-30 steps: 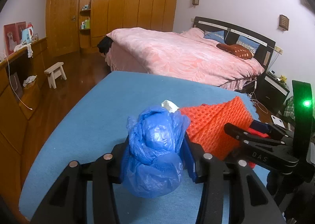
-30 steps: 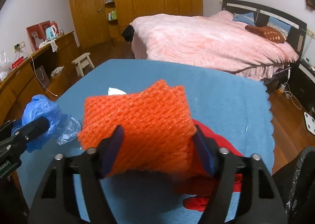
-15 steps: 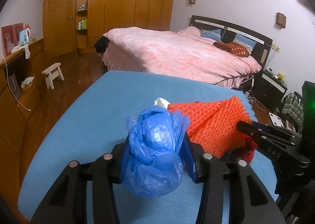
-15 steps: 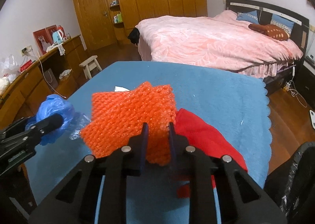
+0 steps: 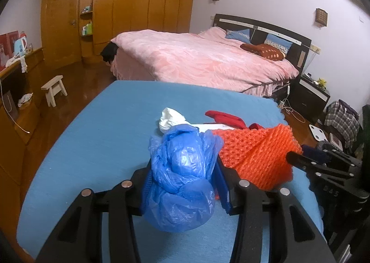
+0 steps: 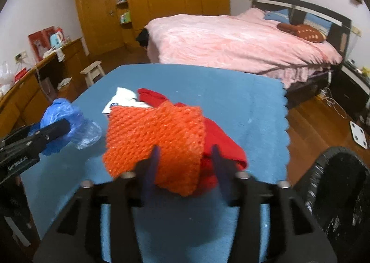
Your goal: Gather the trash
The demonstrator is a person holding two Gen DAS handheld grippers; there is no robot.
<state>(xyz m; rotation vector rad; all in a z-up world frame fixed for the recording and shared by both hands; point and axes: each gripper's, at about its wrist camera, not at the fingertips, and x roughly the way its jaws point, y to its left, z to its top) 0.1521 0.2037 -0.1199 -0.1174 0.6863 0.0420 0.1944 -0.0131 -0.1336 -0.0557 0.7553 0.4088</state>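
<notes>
**Two handfuls of trash, one bin to reach**

From where I stand, the blue table is the thing to steer by. The left gripper has its fingers clamped on a crumpled blue plastic bag, held just above the table's near left edge. The right gripper sits at the near middle of the table with the orange foam net between its fingers; they stand somewhat apart and are blurred, so I cannot tell whether they truly pinch it or merely straddle it. Under the net lies a red cloth, and beyond that, further across the table, a white wad with some white paper beside it.

Off the table's near right corner stands a bin lined with a black bag, which looks like the place for all this.

To do it well, I'd say: make sure the right fingers grip the net alone, since the red cloth lies close enough to snag. Lift clear of the table before swinging toward the bin. Keep the left grip firm; that thin plastic could slip or trail.
</notes>
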